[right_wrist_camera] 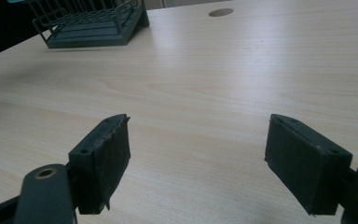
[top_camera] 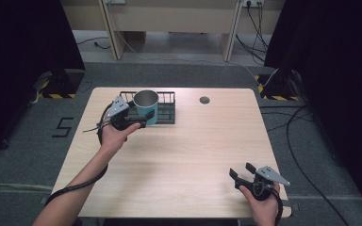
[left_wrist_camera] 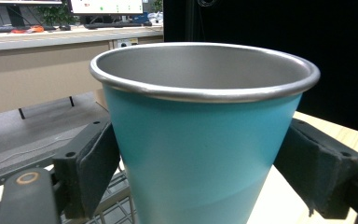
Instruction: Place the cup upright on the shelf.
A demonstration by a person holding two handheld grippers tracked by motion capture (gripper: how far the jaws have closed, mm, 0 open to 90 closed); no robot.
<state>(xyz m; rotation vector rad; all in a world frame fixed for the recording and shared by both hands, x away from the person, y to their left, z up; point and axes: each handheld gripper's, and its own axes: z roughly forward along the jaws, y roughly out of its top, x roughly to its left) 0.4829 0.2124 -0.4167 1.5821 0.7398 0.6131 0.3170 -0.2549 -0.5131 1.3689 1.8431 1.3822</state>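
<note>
A teal metal cup (top_camera: 147,112) with a bare steel rim stands upright at the left end of a dark wire rack (top_camera: 168,112) near the table's far edge. My left gripper (top_camera: 140,121) is shut on the cup (left_wrist_camera: 200,154), with one pad on each side of its wall. Rack wires (left_wrist_camera: 114,198) show just below the cup; I cannot tell whether the cup rests on them. Near the front right corner my right gripper (top_camera: 240,170) hovers low over bare wood, open, nothing between its pads (right_wrist_camera: 198,158). The rack (right_wrist_camera: 93,28) lies far ahead of it to the left.
The wooden table (top_camera: 179,160) has a round cable hole (top_camera: 204,100) at the far middle, right of the rack. Cables run over the grey floor to the right of the table. Black stands and curtains flank both sides.
</note>
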